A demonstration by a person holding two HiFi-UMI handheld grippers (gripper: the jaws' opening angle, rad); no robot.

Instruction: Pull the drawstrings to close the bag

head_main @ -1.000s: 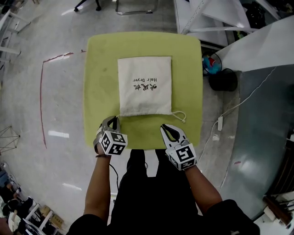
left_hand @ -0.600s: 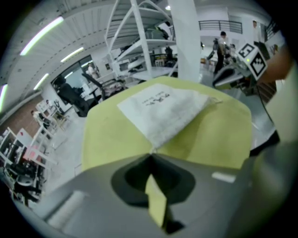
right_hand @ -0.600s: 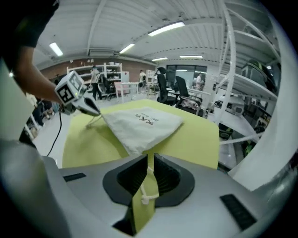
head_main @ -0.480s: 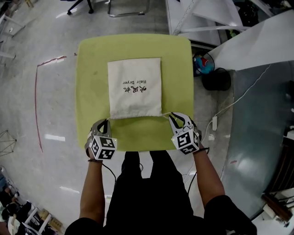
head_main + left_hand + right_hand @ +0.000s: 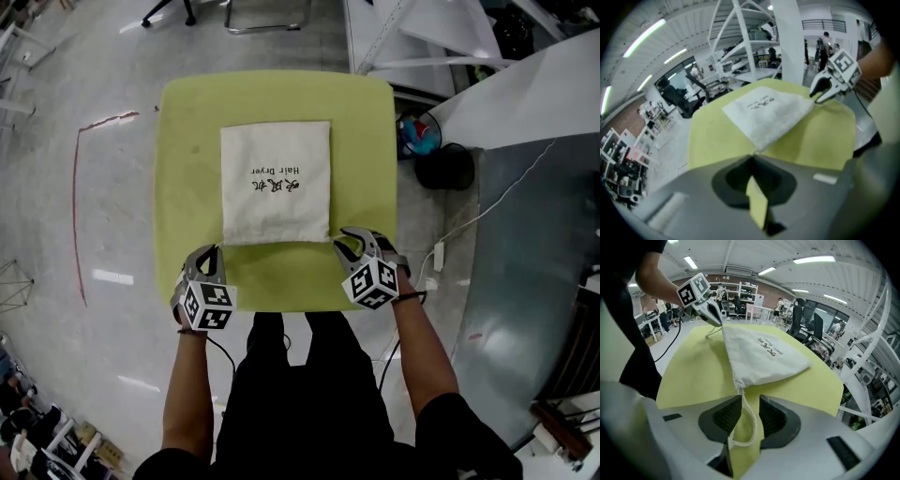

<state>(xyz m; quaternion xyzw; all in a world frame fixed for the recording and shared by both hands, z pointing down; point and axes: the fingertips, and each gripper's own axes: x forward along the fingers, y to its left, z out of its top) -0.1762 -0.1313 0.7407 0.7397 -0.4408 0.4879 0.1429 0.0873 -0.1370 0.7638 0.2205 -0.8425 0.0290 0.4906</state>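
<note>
The white bag lies flat on the green table, its mouth edge toward 6 o'clock in the head view. The left gripper sits at the bag's 7 o'clock corner with its tongs pressed together, though no view shows whether a cord is nipped between them. The right gripper is at the 5 o'clock corner, its tongs half apart and just opening, with the drawstring loop lying loose between the pads; in the head view the gripper hides that loop.
</note>
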